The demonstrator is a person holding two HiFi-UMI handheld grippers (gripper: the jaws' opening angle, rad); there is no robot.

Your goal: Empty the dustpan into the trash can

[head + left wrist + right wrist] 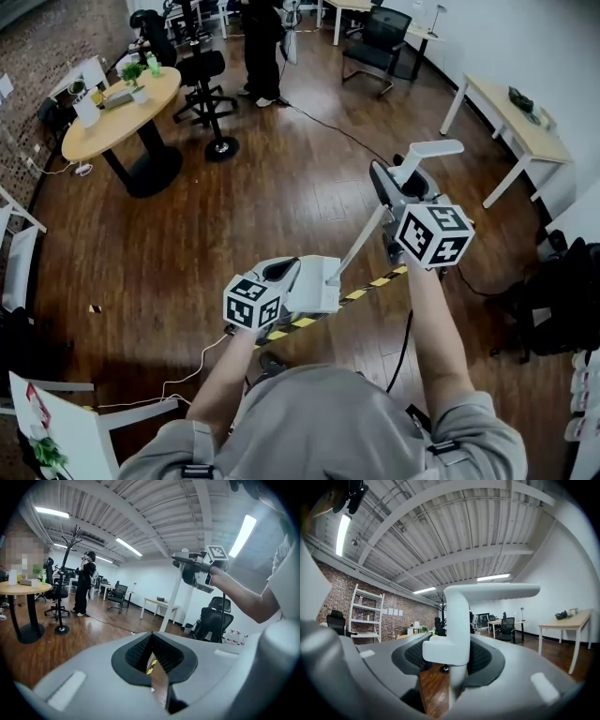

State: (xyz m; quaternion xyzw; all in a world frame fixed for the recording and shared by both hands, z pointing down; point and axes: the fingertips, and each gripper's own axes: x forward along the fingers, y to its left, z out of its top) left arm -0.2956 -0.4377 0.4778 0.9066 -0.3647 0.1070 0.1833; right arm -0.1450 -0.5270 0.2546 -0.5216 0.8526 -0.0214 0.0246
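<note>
The dustpan's white T-topped handle point(427, 150) stands between the pads of my right gripper point(398, 178), which is shut on it and holds it off the floor. In the right gripper view the handle point(457, 620) rises upright through the jaws of the right gripper point(450, 660). Its thin rod point(361, 246) slants down to my left gripper point(319, 281) and ends behind those jaws; the pan is hidden. The left gripper point(152, 667) has nothing between its pads, and floor shows through a narrow gap. In that view the rod point(172, 603) runs up to the right gripper point(194, 571). I see no trash can.
A round wooden table point(117, 112) and black office chairs point(206, 84) stand at the back left, beside a standing person point(262, 47). A desk point(511, 122) lines the right wall and a black chair point(562, 300) stands near it. Yellow-black tape point(375, 281) and a cable point(328, 127) cross the wooden floor.
</note>
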